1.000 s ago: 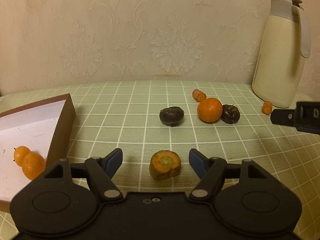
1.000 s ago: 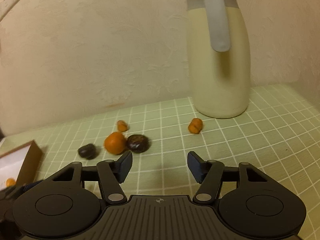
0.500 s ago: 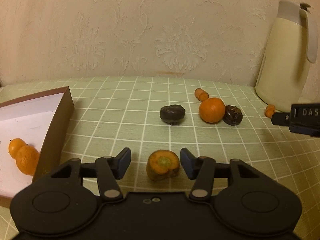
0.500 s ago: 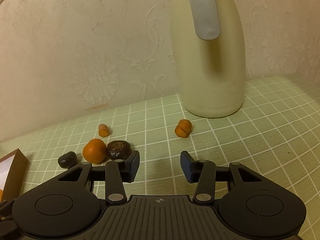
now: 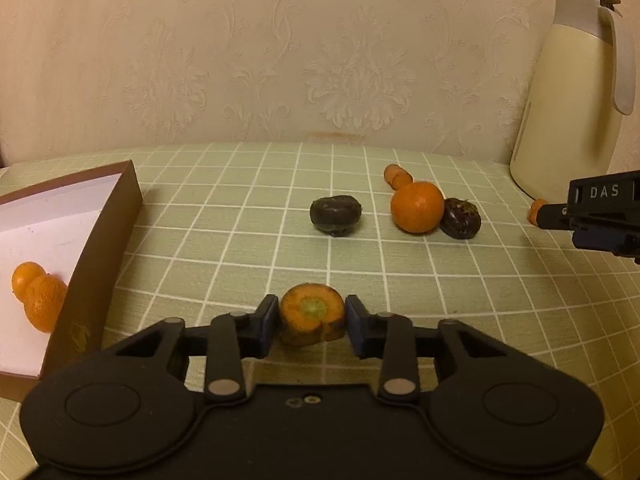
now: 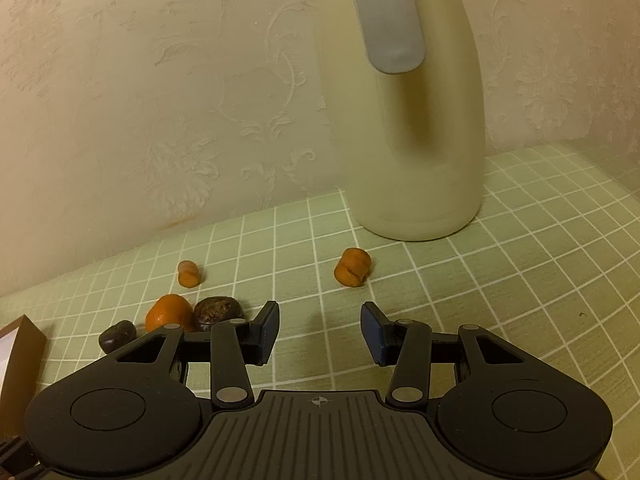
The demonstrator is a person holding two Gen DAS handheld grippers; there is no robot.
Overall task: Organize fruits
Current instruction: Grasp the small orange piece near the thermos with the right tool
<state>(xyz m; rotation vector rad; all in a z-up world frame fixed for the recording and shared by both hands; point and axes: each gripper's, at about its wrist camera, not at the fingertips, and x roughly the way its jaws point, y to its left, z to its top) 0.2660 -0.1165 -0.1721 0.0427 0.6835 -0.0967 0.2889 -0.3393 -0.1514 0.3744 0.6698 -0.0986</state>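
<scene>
Since a second ago the left gripper [image 5: 312,322] has been closing and now pinches the cut carrot stub [image 5: 312,314] on the near tablecloth [image 5: 440,280]. Right gripper [image 6: 320,330], half open, holds nothing; box [image 5: 100,248] far left.

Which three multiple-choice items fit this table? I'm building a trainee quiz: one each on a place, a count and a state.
1. Where does the jug stand?
A far left; B far right, by the wall; C centre front.
2. How many orange fruits lie in the box?
A none; B two; C five.
3. What is the left tool doing?
A gaping over bare cloth; B gripping a dark fruit; C closed on the carrot chunk.

B: the jug stands at the right edge, against the wallpaper.
B: two fruits touch inside the box.
C: its jaws have just been closing, and both pads meet the chunk's sides.
</scene>
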